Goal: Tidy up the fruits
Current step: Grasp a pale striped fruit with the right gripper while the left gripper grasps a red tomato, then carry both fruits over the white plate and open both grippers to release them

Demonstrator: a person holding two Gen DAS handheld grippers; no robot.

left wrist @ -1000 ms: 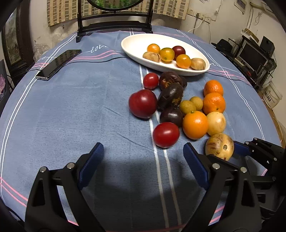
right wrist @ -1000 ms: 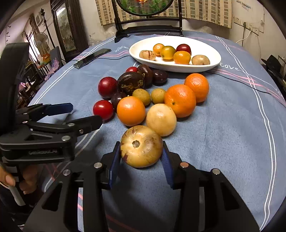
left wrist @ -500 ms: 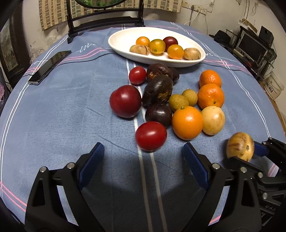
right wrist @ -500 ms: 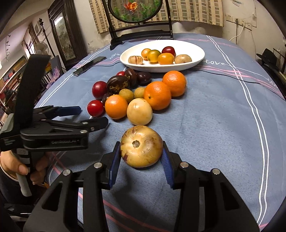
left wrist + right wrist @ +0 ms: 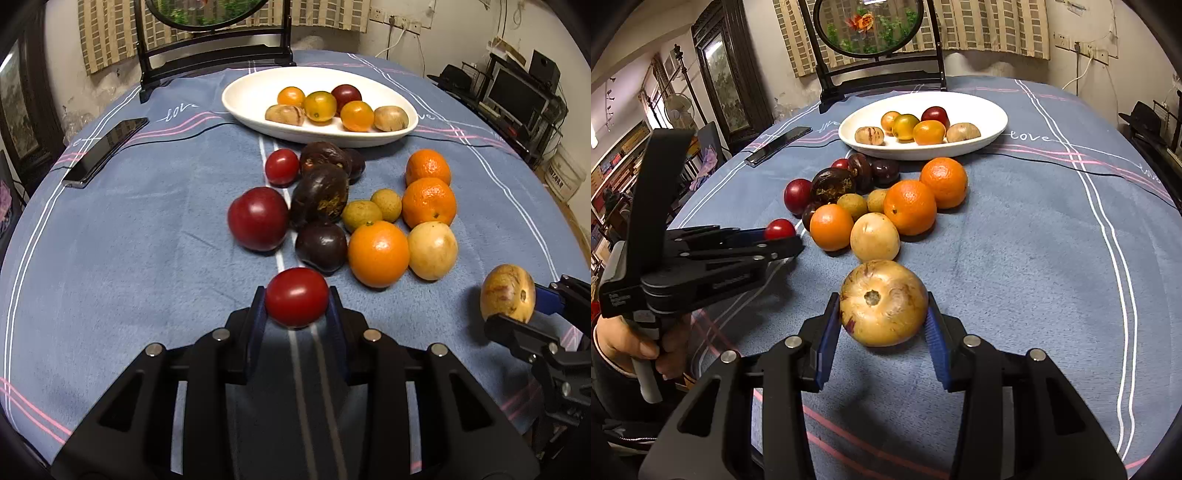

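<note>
Meanwhile, the left tool (image 5: 296,302) pinches a tomato (image 5: 296,297) and the right tool (image 5: 882,325) a brown fruit (image 5: 882,308), six fruits in the dish (image 5: 993,122), a dozen left on the table (image 5: 1034,240).

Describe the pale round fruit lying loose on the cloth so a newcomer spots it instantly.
Start at the white oval dish and come toward the camera through the loose fruit pile on the blue tablecloth. At the pile's near edge lies the pale yellow fruit, touching two oranges; it is the only smooth cream-coloured one there.
</note>
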